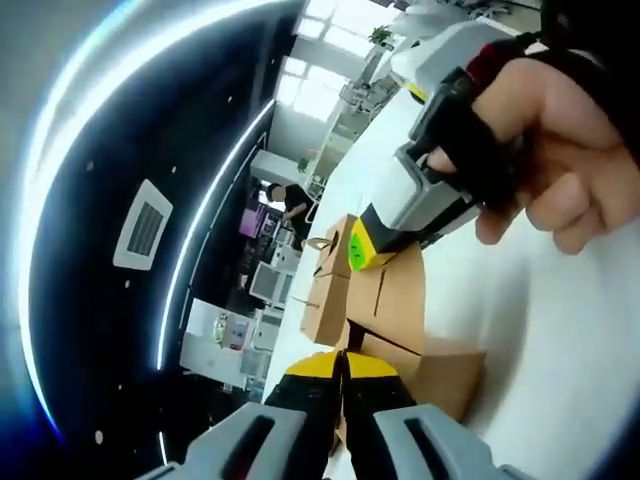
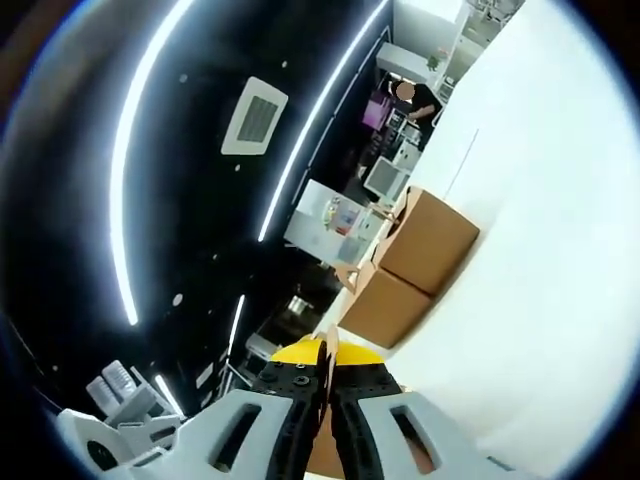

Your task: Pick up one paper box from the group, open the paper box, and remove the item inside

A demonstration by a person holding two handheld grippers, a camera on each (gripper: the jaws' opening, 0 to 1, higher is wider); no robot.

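White tabletop carries brown cardboard paper boxes. Left gripper pinches the nearest brown box flap; right gripper pinches the box's far top edge, opposite it.

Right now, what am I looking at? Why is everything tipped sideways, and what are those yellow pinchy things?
A person holds two pinching tools, called grippers, one in each hand. Each carries a small camera that looks out along its two yellow-tipped jaws. The tools are tilted, so the room looks tipped. One picture comes from the left gripper, the other from the right gripper. The left gripper view also shows a hand holding the right gripper. Brown boxes sit on a white table. Both grippers look pinched shut on the cardboard of one box, probably to open it.
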